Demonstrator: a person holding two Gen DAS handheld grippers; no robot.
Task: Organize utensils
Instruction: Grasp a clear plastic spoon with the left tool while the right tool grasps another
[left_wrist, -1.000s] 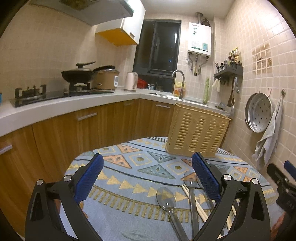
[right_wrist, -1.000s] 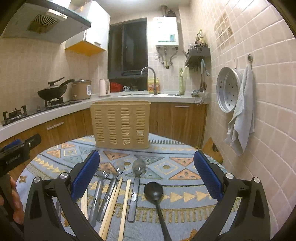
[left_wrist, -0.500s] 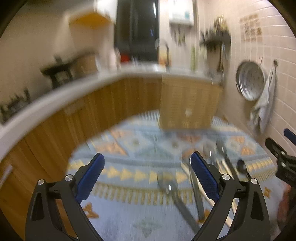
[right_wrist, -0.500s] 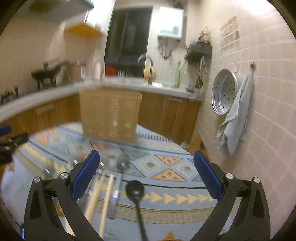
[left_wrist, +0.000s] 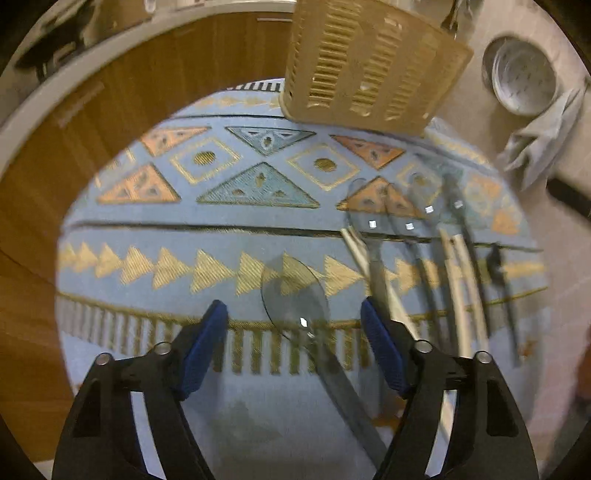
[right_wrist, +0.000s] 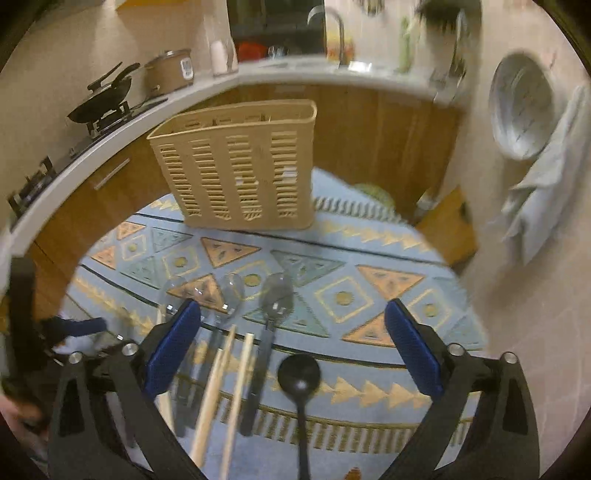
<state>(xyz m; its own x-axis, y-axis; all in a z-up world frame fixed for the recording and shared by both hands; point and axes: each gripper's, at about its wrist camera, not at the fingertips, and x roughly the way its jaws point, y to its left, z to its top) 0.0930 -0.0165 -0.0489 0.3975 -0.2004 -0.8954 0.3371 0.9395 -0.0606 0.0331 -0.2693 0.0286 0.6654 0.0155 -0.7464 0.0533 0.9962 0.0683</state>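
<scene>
Both cameras have tipped down toward the tablecloth (left_wrist: 155, 369) compared with a second ago, so the kitchen wall has mostly slid off the top of each frame. Left gripper (left_wrist: 293, 317) has just been closing a bit but is still clearly apart, with the big metal spoon (left_wrist: 295, 299) lying between its fingers at lower centre, not pinched yet. Right gripper (right_wrist: 291, 325) has narrowed slightly too and is still wide, holding nothing; the black ladle (right_wrist: 299, 373) and wooden chopsticks (right_wrist: 236, 373) sit between its fingers at bottom centre.

Looks to me like the reach-in stage, first pick not made. Next I'd guess each one drops lower, lines up on a handle, squeezes, then carries it to the beige slotted basket (right_wrist: 236, 166) standing at the top of the cloth.

Right view shows the basket's open top and dividers, plus the other gripper at the left edge. Left view crops the basket top but shows the whole utensil row running down the right side.
</scene>
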